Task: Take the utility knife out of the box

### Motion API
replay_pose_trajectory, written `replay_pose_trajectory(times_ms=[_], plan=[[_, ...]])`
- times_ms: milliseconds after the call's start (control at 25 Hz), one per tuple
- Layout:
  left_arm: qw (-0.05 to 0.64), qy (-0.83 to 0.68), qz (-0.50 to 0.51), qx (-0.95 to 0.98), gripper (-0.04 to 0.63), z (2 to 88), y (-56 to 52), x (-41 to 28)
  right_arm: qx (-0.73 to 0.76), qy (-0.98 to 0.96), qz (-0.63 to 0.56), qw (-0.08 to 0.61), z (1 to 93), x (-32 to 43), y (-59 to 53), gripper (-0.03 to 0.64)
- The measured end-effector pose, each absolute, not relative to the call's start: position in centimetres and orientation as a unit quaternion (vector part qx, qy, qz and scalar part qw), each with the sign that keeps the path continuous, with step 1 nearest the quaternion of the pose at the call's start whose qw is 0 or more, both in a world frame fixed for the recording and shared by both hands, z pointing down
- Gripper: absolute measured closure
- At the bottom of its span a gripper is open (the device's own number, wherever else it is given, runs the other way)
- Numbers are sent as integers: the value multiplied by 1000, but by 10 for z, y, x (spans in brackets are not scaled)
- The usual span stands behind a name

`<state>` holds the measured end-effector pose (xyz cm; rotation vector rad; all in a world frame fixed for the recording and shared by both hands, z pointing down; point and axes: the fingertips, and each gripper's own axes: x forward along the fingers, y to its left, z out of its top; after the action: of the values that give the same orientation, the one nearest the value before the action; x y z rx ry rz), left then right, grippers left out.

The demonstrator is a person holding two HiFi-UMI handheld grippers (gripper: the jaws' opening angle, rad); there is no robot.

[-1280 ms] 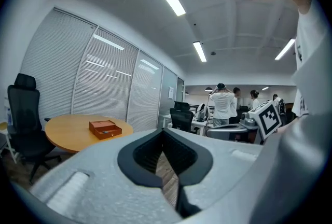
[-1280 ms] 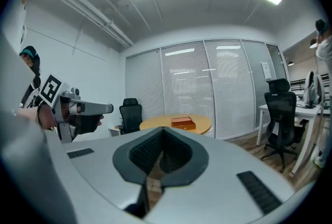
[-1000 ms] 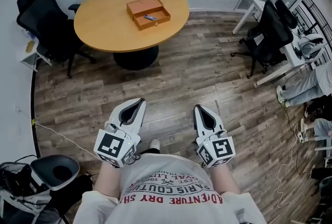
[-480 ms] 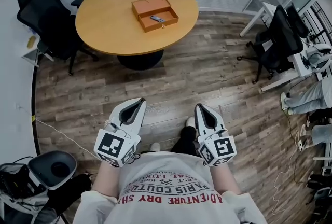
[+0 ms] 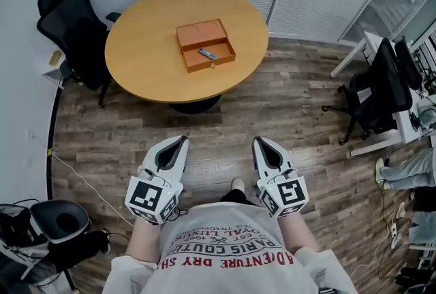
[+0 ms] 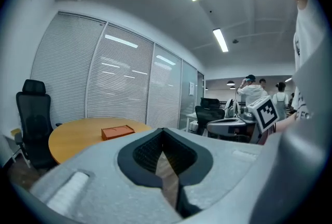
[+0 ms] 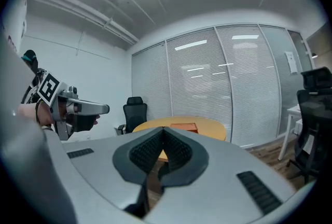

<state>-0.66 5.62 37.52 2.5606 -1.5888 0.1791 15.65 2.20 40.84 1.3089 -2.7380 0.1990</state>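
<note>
Your left hand-held gripper [image 5: 182, 139] and right hand-held gripper [image 5: 259, 141] are closed, empty, the utility knife [image 5: 208, 54] well ahead in the box [image 5: 212, 65] on the bench [image 5: 139, 47]; likely light, rigid, slick, so pinch it mid-handle.

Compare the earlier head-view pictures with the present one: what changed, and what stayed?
The person has stepped towards the round table, so it and the open box sit lower in the head view. Nothing was gripped or released. The left gripper and right gripper stay shut and empty before the body; the utility knife still lies in the box.
</note>
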Motion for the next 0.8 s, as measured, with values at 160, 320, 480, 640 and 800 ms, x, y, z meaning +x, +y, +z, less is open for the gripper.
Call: replay_pose_trajectory(times_ms=[160,320,480,640,800], plan=[[60,-546,59,834,600,370,15,28,410,-909,57,51,400,191,-30,609],[68,-567,63,819,600,377,-15,63,381,-920,64,60,406,223,-67,609],[79,-580,71,808,600,386,-41,85,365,-926,72,71,417,244,-101,609],[85,-596,80,795,600,393,-63,76,358,-927,87,73,427,243,-130,609],[85,-606,77,787,600,399,-91,58,347,-930,92,77,434,223,-160,609]])
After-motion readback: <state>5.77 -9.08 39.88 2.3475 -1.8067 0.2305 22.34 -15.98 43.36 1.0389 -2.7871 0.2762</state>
